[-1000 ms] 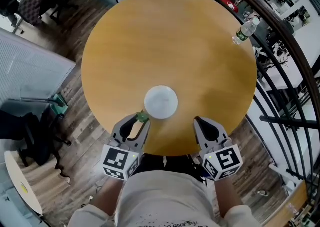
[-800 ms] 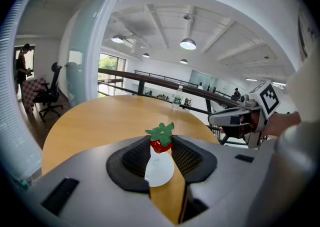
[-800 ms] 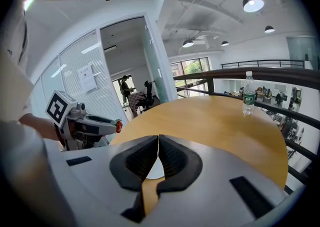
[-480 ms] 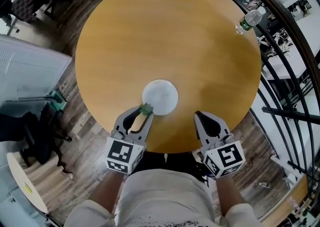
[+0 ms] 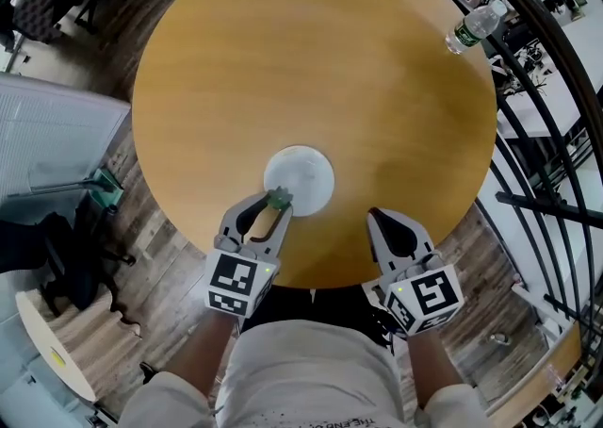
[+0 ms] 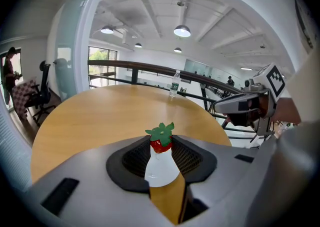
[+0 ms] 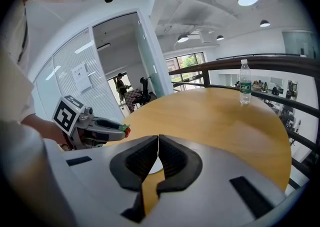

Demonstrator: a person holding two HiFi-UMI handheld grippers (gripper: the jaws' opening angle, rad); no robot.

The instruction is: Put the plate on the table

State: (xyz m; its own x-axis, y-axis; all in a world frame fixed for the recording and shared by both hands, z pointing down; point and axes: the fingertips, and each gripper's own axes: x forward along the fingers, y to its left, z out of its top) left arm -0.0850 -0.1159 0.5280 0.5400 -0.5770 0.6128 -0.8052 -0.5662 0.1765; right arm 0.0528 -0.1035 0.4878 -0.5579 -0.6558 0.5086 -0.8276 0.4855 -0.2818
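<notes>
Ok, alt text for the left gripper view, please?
The left gripper pinches a red strawberry with green leaves at the near edge of a white plate on a round wooden table. A water bottle stands at the far edge; the right gripper shows at right.

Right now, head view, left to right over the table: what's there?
left gripper, shut on a toy strawberry → plate → right gripper, jaws together → water bottle

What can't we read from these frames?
- Plate: left gripper view, mostly hidden behind the jaws and the strawberry.
- Strawberry-to-plate gap: head view looks down on it, cannot tell.
- Water bottle label: too small in every view.
- Table far edge: cut off by head view's top.
</notes>
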